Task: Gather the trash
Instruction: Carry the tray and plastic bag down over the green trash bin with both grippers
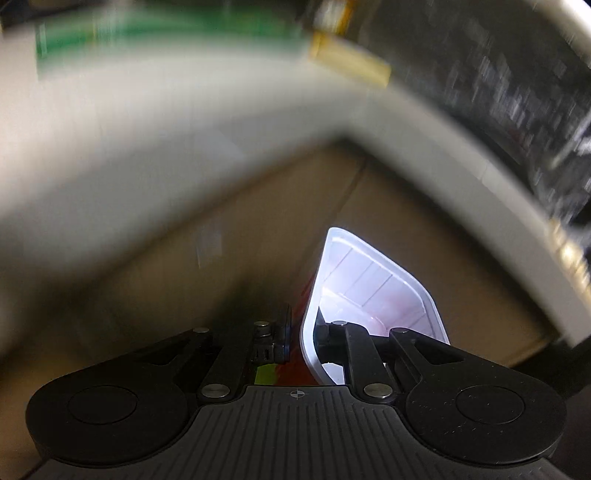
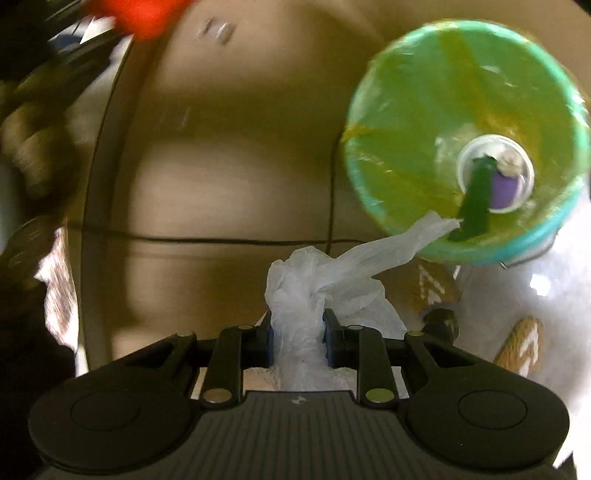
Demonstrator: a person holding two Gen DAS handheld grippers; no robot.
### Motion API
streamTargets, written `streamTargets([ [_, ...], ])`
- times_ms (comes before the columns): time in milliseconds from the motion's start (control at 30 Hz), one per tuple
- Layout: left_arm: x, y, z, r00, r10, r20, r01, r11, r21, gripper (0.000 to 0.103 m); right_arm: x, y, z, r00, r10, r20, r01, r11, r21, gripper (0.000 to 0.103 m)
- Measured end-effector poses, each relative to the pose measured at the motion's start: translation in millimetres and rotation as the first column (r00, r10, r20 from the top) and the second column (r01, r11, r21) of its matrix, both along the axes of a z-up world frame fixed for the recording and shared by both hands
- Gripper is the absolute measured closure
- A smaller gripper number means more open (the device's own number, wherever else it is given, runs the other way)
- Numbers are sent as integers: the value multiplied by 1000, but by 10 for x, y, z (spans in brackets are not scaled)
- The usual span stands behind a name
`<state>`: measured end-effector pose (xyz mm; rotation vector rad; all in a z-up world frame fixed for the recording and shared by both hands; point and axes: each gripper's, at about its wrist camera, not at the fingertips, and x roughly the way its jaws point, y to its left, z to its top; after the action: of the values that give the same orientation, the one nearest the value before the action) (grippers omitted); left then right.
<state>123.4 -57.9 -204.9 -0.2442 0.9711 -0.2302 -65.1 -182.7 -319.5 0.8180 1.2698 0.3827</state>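
In the left wrist view my left gripper [image 1: 301, 334] is shut on the rim of a white plastic cup [image 1: 373, 291] with a red outside, one finger inside it and one outside. The cup's open mouth faces the camera. In the right wrist view my right gripper [image 2: 297, 339] is shut on a crumpled clear plastic bag [image 2: 314, 288] that bulges up between the fingers. One strip of the bag reaches toward a green trash bin [image 2: 465, 140] at the upper right. The bin is lined with a yellowish bag and holds a small white cup and a dark green piece.
A brown cardboard surface [image 2: 229, 170] lies below the right gripper. A white fluffy rug [image 2: 546, 302] is beside the bin. A red object [image 2: 144, 14] shows at the top left, blurred. The left wrist view shows brown board [image 1: 258, 236] and a white edge [image 1: 443, 140], both blurred.
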Motion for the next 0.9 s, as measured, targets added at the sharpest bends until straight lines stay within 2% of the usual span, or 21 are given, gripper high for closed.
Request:
streamTargets([
  [100,-56,-94,-575,993,-12,-115,11,1000,-11,90,-108,16,-184,999,45,-31,-46,998,-47,80],
  [200,-132,-200,-1134,976,-22,-218,23,1000,2,90,-256,-126,-448,993,16,-114,-27,995,-93,80],
  [267,-157,-241,-1411,968,-16,-249,19,1000,12,89,-331,-265,-539,990,-30,-138,4,983,-184,80],
  [333,-160,-233,-1694,967,-8,-255,2,1000,-25,86,-392,-431,-560,988,-73,-139,32,961,-276,80],
  [400,-160,-199,-1906,968,22,-250,-33,999,-37,76,-412,-586,-532,986,-113,-120,62,928,-369,79],
  [500,-153,-81,-2056,958,73,-279,-82,996,-22,75,-370,-734,-445,990,-133,-57,89,870,-485,79],
  [600,-224,64,-2056,953,82,-292,-93,995,-24,75,-258,-766,-384,993,-116,-5,93,822,-561,80],
  [800,-265,276,-2054,939,37,-342,-49,998,-26,75,37,-628,-324,997,-67,44,80,812,-578,79],
  [900,-281,261,-1967,944,39,-326,-51,998,-28,75,139,-589,-310,997,-60,51,79,813,-577,79],
])
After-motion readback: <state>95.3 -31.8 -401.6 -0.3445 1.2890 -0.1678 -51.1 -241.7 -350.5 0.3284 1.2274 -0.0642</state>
